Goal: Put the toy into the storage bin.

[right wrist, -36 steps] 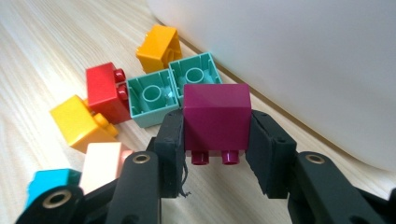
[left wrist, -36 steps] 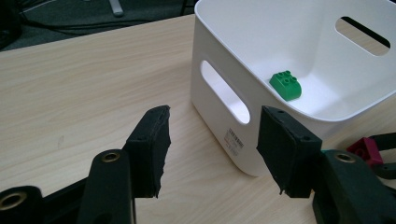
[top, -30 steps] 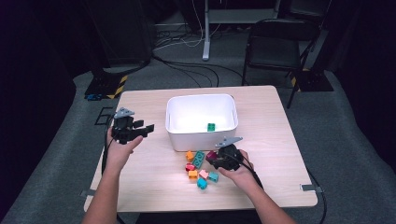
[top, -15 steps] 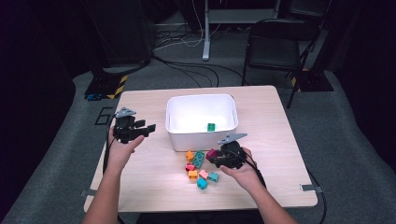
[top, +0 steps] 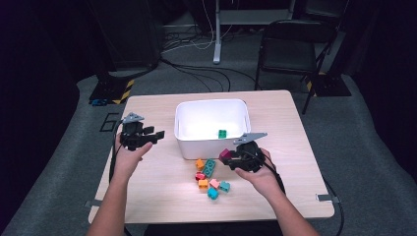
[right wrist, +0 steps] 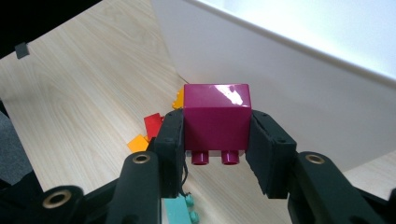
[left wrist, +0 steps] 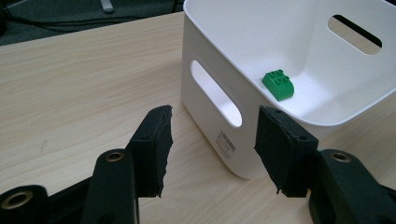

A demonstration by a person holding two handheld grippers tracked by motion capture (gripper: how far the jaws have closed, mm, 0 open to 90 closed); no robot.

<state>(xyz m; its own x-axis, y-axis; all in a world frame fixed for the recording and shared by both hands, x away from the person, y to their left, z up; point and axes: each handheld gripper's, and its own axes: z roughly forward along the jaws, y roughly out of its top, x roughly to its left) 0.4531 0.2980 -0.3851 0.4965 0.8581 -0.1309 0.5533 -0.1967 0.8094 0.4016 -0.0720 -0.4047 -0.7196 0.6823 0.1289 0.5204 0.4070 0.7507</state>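
we have one green brick (top: 222, 133) lying in the white bin (top: 210, 145), our right gripper (top: 231, 158) pinches a magenta brick (right wrist: 215, 122) just outside the bin's near wall, our left gripper (left wrist: 212, 149) waits spread and empty, and the loose bricks (top: 210, 177) on the table (top: 147, 196) are left to do.

My right tool (right wrist: 217, 140): matt black plastic jaws with rough foam-like pads; magenta brick (right wrist: 216, 122): glossy moulded plastic, catching a highlight; white bin (left wrist: 299, 60): smooth, satin plastic; green brick (left wrist: 278, 85): shiny plastic; worktop (left wrist: 84, 79): pale wood-grain laminate, matt; floor (top: 364, 147): grey carpet, coarse.
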